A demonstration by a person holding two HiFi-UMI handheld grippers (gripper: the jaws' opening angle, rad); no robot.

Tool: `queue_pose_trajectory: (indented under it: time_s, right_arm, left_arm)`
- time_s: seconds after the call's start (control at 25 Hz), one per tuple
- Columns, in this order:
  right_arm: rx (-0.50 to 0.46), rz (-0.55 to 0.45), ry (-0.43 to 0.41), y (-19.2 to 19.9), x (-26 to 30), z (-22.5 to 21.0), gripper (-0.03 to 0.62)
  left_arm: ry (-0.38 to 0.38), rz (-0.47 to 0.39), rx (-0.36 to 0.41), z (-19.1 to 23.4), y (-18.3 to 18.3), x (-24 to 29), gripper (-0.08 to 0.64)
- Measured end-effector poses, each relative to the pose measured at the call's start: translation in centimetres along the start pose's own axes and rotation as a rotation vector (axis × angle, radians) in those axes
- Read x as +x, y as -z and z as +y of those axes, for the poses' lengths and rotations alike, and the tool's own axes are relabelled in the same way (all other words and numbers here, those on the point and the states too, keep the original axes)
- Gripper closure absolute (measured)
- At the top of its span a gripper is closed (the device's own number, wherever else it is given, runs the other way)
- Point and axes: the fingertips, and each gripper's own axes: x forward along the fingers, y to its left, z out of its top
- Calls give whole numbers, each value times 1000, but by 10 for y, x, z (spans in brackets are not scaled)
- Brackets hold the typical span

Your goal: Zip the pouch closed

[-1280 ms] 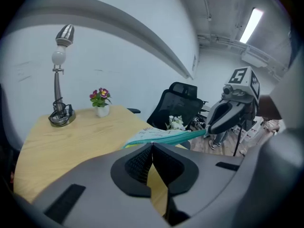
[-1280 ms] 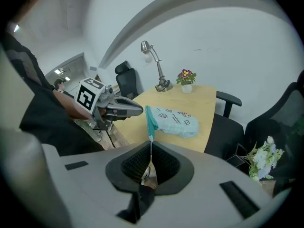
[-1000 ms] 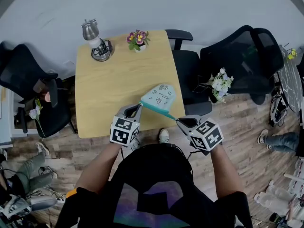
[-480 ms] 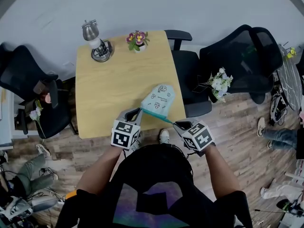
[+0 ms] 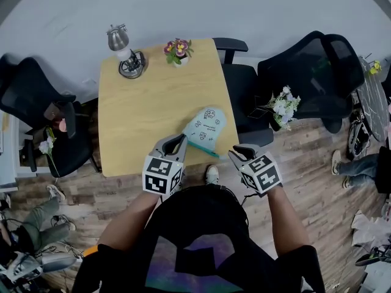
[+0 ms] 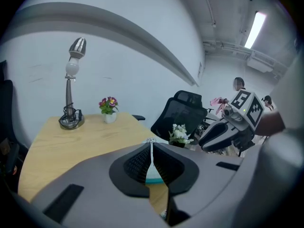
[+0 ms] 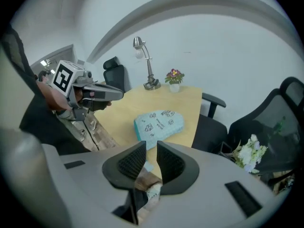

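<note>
The left gripper [image 6: 151,151] is keeping its fingers almost together; the right gripper [image 7: 151,152] is holding its fingers apart, empty. The mint-green printed fabric pouch [image 5: 206,126] is lying just beyond both.

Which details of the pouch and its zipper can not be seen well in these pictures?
- Zipper fully closed or not: too small in head view, only a thin teal band in right gripper view.
- Most of the pouch, left gripper view: hidden by the fingers of the left gripper, shut on a thin white strip.
- Pouch drawings: too small.

Pouch [image 5: 206,127] matt printed cloth; table [image 5: 143,108] smooth pale wood; lamp [image 5: 117,40] glossy metal
</note>
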Motion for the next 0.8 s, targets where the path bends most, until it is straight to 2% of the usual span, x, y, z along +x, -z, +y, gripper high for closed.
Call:
queue_pose_trajectory:
  time_s: [0.12, 0.36, 0.56, 0.8]
  right_arm:
    - [-5, -133, 88, -41, -22, -4, 510]
    - [73, -417, 228, -110, -74, 0, 559]
    - [110, -538, 285, -131, -105, 11, 574]
    - [114, -614, 321, -143, -125, 22, 575]
  left_arm:
    - [5, -66, 17, -10, -31, -9, 546]
    - [-24, -196, 76, -30, -87, -36, 548]
    - [-47, -289, 101, -39, -117, -65, 548]
    - [-58, -346, 95, -45, -128, -88, 548]
